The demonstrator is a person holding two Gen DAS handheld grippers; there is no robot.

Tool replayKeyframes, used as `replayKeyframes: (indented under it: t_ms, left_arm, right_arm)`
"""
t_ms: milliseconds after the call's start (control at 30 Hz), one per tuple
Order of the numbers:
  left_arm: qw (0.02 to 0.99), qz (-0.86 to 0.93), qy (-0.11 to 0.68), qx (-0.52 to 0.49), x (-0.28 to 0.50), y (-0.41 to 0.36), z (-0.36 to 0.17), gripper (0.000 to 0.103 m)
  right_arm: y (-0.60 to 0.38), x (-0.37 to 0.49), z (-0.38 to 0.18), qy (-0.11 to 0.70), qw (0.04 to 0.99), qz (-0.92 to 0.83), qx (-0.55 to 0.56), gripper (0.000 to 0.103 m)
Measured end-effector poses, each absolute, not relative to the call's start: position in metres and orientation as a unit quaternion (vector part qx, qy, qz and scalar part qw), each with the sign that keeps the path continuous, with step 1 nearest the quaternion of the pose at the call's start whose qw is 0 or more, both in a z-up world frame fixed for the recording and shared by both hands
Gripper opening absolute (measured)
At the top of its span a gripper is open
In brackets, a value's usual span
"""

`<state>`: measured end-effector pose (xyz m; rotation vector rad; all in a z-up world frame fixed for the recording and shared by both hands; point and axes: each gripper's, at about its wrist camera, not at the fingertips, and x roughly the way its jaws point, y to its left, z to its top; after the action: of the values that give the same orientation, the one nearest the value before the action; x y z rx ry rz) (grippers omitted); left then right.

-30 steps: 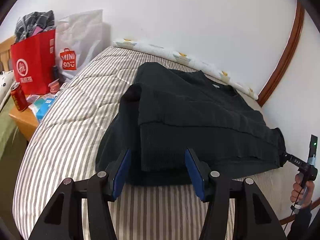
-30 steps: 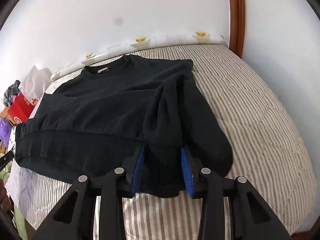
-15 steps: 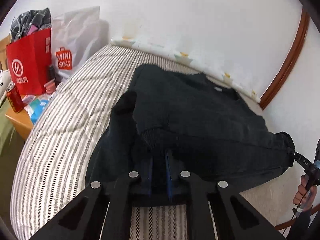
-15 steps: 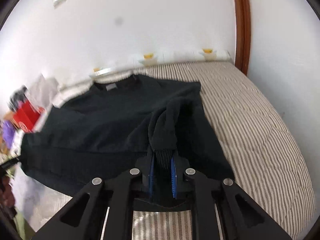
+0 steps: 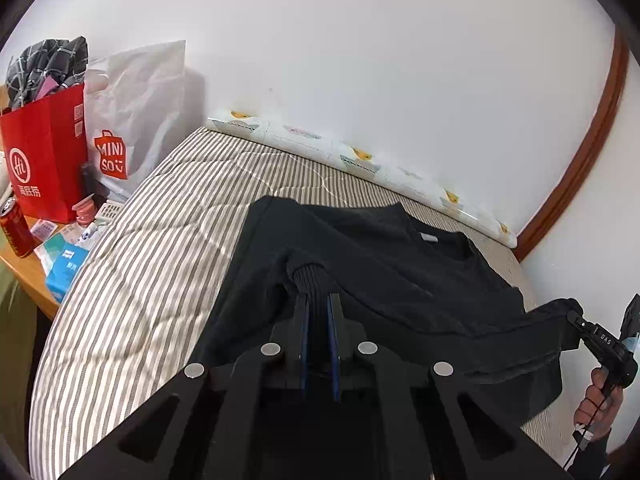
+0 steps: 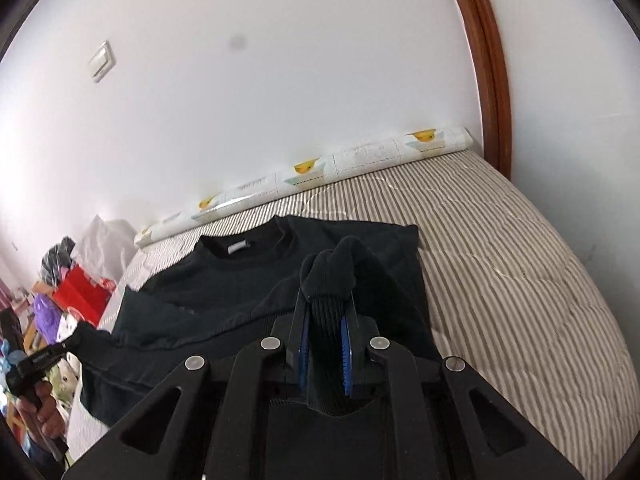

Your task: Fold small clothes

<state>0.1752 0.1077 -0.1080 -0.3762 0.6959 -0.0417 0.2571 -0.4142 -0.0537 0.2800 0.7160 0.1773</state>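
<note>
A dark sweater lies on the striped bed, collar toward the far wall. My left gripper is shut on the ribbed hem at the sweater's left bottom corner and holds it lifted off the bed. My right gripper is shut on the ribbed hem and bunched fabric at the right bottom corner of the sweater, also lifted. The right gripper also shows in the left wrist view, and the left gripper shows in the right wrist view.
A red paper bag and a white Miniso bag stand left of the bed. A red can and small packets lie on a wooden side table. A patterned roll lies along the wall.
Both grippers closed on the sweater's bottom hem corners, then lifted them and carried them forward toward the collar. The hem has risen off the bed.
</note>
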Motion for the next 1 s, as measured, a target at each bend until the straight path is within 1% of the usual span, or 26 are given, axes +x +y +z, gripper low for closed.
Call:
replayKeyframes:
  t_ms: [267,400,500,600,667,700,733,767,800,833,900,1000]
  left_arm:
    - [0.915,-0.002,0.36,-0.182,0.216,0.111,-0.125,0.008]
    - [0.905,0.001,0.377,-0.195,0.235,0.114,-0.137,0.008]
    - [0.901,0.002,0.387,-0.195,0.241,0.115,-0.14,0.009]
    - [0.9,-0.006,0.391,-0.191,0.238,0.113,-0.136,0.01]
    - [0.902,-0.014,0.389,-0.186,0.231,0.113,-0.132,0.012]
    - [0.904,-0.019,0.387,-0.181,0.225,0.112,-0.129,0.013]
    - [0.906,-0.021,0.385,-0.176,0.222,0.112,-0.126,0.015]
    - [0.909,-0.024,0.381,-0.169,0.216,0.111,-0.123,0.017]
    - [0.913,-0.025,0.373,-0.162,0.208,0.11,-0.119,0.021]
    - [0.915,-0.027,0.369,-0.159,0.203,0.109,-0.117,0.027]
    - [0.917,-0.038,0.365,-0.153,0.19,0.106,-0.113,0.029]
    - [0.917,-0.049,0.367,-0.149,0.18,0.1,-0.113,0.029]
  right_arm:
    - [-0.417,0.32,-0.089,0.392,0.906,0.066,0.147,0.013]
    - [-0.414,0.339,-0.115,0.418,0.896,0.049,0.146,0.013]
    - [-0.413,0.347,-0.123,0.425,0.892,0.042,0.147,0.014]
    - [-0.413,0.345,-0.119,0.423,0.893,0.045,0.147,0.016]
    - [-0.412,0.335,-0.11,0.414,0.898,0.043,0.141,0.02]
    - [-0.41,0.329,-0.103,0.407,0.903,0.038,0.133,0.024]
    - [-0.408,0.321,-0.096,0.399,0.908,0.037,0.124,0.029]
    - [-0.405,0.314,-0.088,0.388,0.914,0.038,0.114,0.032]
    - [-0.401,0.306,-0.08,0.379,0.918,0.041,0.107,0.036]
    - [-0.397,0.298,-0.073,0.373,0.921,0.05,0.102,0.038]
    - [-0.388,0.289,-0.066,0.373,0.92,0.08,0.093,0.038]
    - [-0.371,0.278,-0.067,0.39,0.911,0.112,0.075,0.038]
